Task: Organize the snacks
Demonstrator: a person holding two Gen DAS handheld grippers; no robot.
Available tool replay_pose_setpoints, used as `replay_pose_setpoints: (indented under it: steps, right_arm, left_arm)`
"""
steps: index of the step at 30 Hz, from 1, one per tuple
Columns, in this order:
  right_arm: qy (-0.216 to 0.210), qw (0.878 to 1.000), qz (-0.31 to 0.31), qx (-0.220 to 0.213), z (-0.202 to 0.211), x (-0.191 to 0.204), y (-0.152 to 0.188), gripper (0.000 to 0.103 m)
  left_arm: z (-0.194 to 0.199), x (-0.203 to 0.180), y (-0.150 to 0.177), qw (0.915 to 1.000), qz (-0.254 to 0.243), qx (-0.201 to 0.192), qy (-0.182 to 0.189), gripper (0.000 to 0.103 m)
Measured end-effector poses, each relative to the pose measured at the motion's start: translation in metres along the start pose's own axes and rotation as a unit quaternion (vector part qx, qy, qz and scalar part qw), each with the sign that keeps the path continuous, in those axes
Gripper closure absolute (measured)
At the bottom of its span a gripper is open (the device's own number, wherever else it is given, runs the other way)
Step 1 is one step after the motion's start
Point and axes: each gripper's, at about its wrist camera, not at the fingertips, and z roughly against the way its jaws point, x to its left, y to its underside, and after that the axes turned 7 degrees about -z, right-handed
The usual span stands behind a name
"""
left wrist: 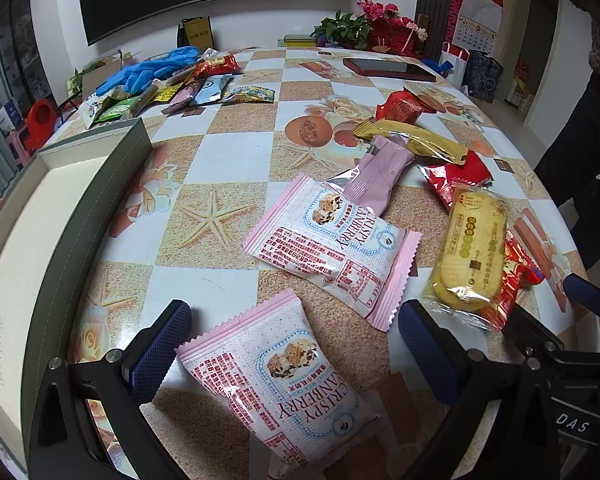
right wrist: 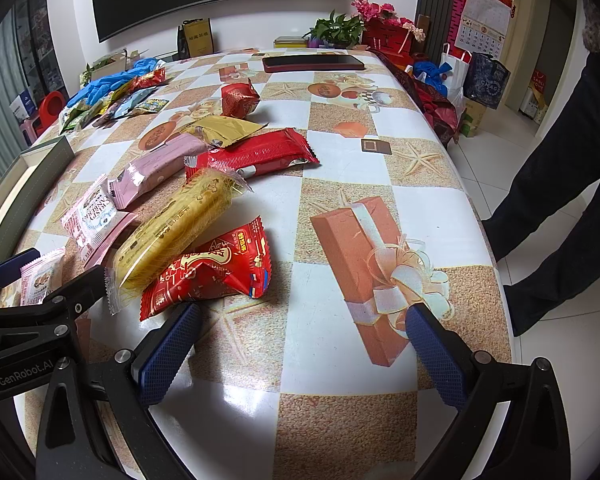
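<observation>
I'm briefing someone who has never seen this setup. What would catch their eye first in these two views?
Probably the bright snack packets strewn over the patterned tablecloth: a pink Crispy Cranberry packet lies between the open fingers of the left hand-held gripper, with a second one just beyond. Next to those, a yellow biscuit pack rests on a red packet, near the open right hand-held gripper. An open box waits at the left.

My left claw (left wrist: pixel 294 344) hung wide open around a pink cranberry packet (left wrist: pixel 284 376) on the surface (left wrist: pixel 220 160), the grey box (left wrist: pixel 40 216) lying to its left.
</observation>
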Motion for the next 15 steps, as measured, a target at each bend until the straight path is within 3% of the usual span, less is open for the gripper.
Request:
replay_pose_setpoints:
  steps: [15]
  right_arm:
    - [0.002,1.0,-0.004,0.0,-0.0001,0.0002,-0.0004,0.0]
  left_arm:
    - [-0.0008,-0.002,-0.0004,1.0,0.008,0.001,-0.005,0.0]
